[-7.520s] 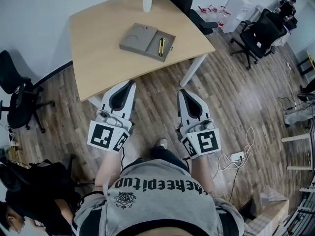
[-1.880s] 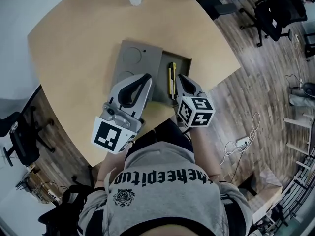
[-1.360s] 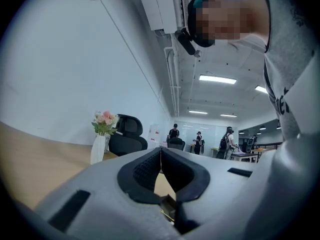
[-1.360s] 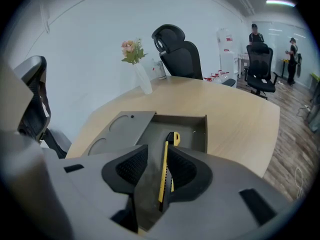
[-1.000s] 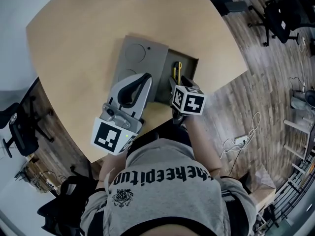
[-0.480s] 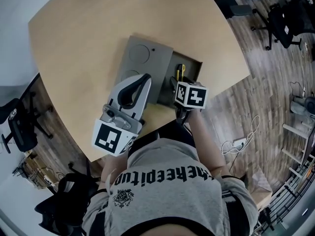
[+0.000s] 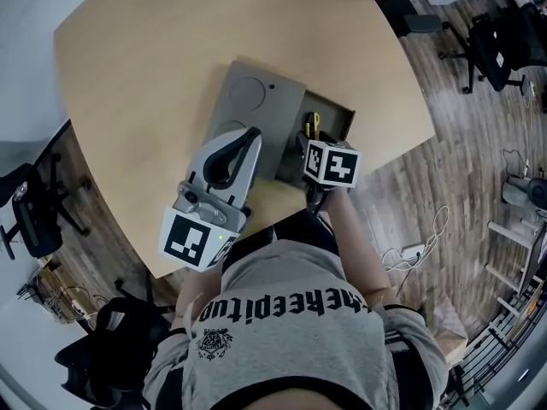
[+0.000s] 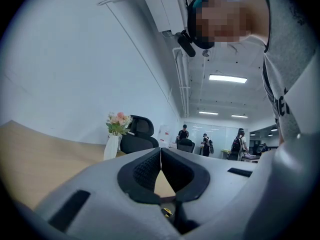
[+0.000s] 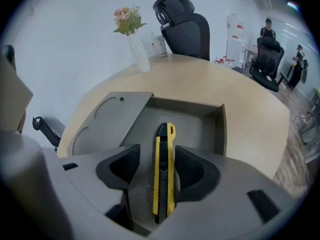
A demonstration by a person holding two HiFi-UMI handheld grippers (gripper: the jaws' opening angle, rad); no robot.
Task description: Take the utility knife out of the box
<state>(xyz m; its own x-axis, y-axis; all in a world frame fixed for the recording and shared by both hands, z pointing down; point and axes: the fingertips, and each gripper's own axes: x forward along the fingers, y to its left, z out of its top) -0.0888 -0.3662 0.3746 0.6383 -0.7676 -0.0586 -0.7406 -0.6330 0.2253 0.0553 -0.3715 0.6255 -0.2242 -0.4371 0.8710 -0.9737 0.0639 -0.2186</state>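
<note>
Compared with the head view about two seconds earlier, the right gripper (image 9: 157, 154) is now tipping steeply down into the box's open compartment rather than lying flatter above it. Its fingers, having just been opening to their widest, are standing apart and straddling the utility knife (image 9: 162, 174) without clamping it. The left gripper (image 8: 160, 156), fingers together and empty, is hovering level above the box's recessed panel (image 7: 248, 101). The knife is lying lengthwise on the floor of the box (image 9: 218, 129), which is resting on the surface (image 7: 145, 75). A vase (image 9: 139, 54) is standing near the far edge. Step in hand: positioning for the grasp. The next move is probably calling for closing squarely on the knife's flanks, then lifting it clear of the walls.
</note>
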